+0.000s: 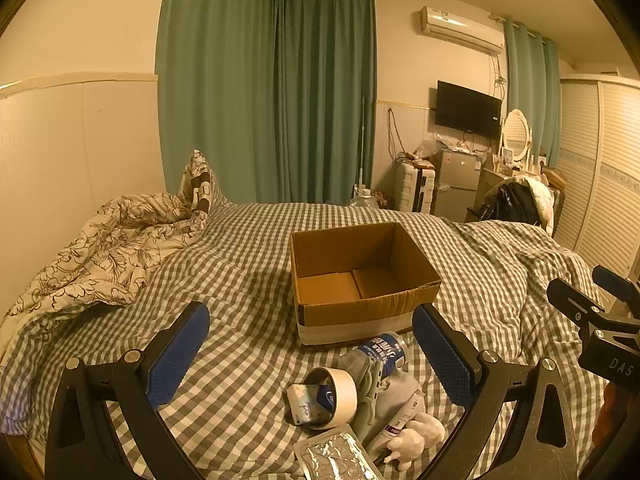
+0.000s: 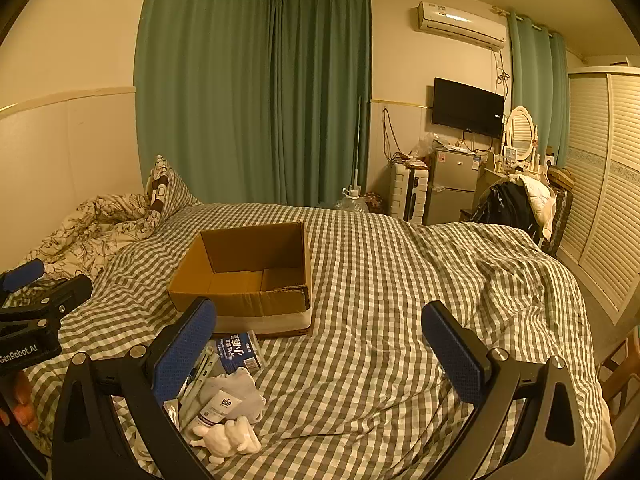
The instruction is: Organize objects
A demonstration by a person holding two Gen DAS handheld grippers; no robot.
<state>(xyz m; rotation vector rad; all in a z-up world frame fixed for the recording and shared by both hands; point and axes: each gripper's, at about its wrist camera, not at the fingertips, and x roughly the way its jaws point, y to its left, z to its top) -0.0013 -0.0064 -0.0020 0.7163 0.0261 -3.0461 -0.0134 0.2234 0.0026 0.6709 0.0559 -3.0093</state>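
An open cardboard box (image 1: 362,280) sits on a bed covered by a gingham checked sheet (image 1: 248,280), its flaps folded down inside and its interior holding nothing but bare brown floor; a pale band of tape wraps its lower wall. Just in front of the box lies a small heap of household items. A roll of masking tape (image 1: 334,396) stands tilted on its edge, its hollow core facing the left wrist camera, with a small tissue packet (image 1: 302,404) pushed partly into it. Behind the roll a blue-labelled packet (image 1: 384,354) lies on its side, its long axis running up toward the box's near wall (printed characters visible, too small to read). A white BOP tube (image 2: 218,408) lies flat across crumpled white cloth (image 2: 244,390), its long axis running diagonally toward the camera. Just beside the tube rests a white animal figurine (image 2: 226,440), tipped over. A foil blister pack (image 1: 340,456) lies flat at the near edge.

The left gripper (image 1: 310,354) hangs above the pile, blue pads spread wide and holding nothing. The right gripper (image 2: 318,354) hovers over bare sheet to the pile's right, likewise spread apart and unladen.
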